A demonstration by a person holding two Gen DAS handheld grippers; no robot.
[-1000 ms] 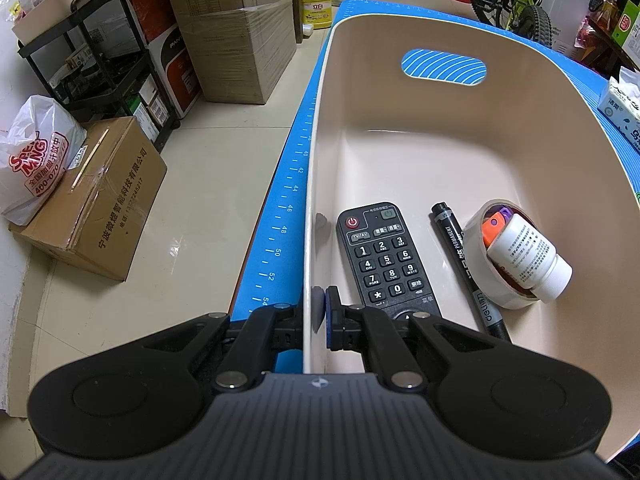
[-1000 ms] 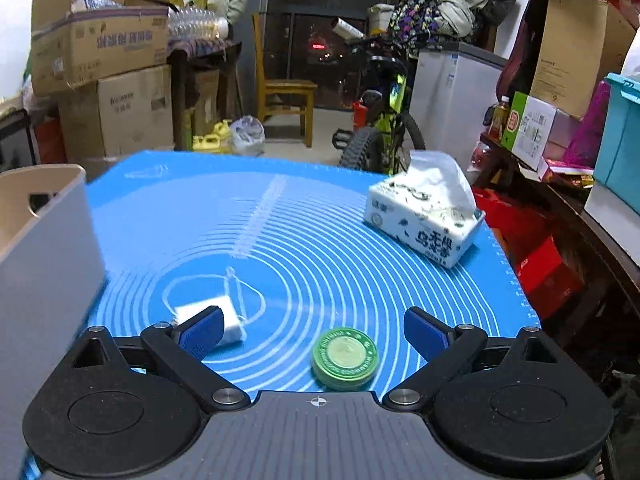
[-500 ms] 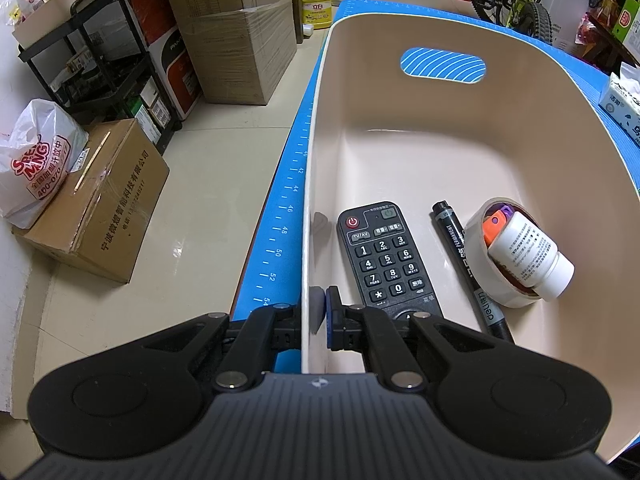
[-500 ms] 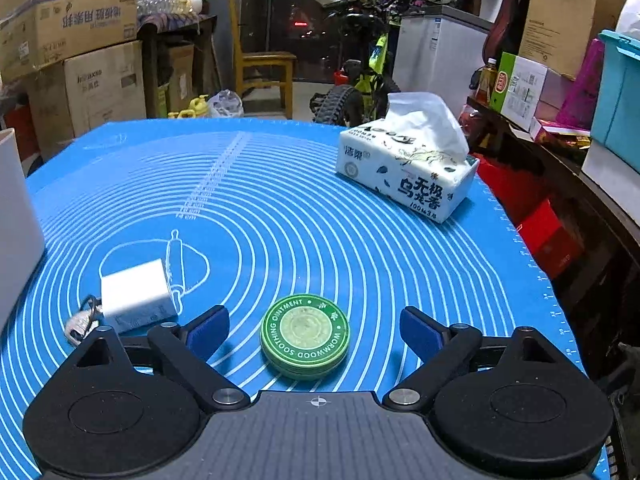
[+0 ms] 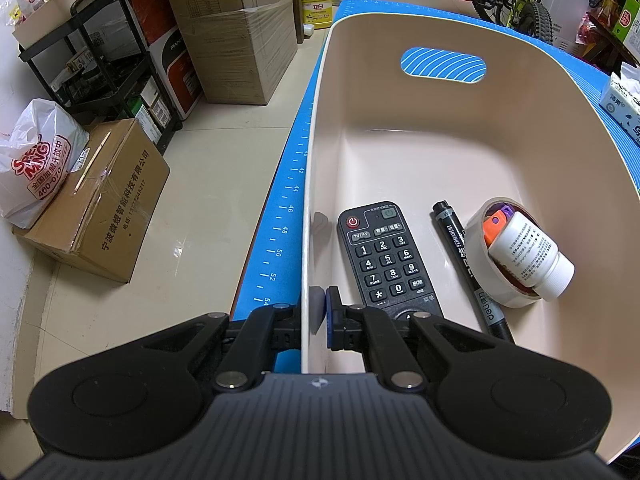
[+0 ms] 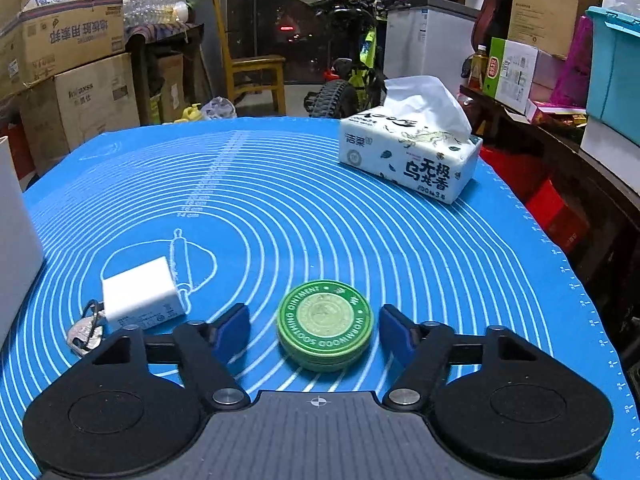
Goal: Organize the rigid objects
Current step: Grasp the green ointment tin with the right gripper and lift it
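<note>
Black left gripper [image 5: 319, 309] and right gripper [image 6: 314, 330]; blue pads; silver pivot screws; ribbed grey bodies

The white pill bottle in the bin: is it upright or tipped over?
Tipped. The white pill bottle lies on its side, its base end propped inside the tape roll and its cap end resting over the roll's rim in the bin.

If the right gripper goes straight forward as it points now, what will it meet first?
Most likely the green ointment tin: it lies on the blue mat between the open fingers of the right gripper, so the gripper would meet it at once. The white charger lies off to the left.
</note>
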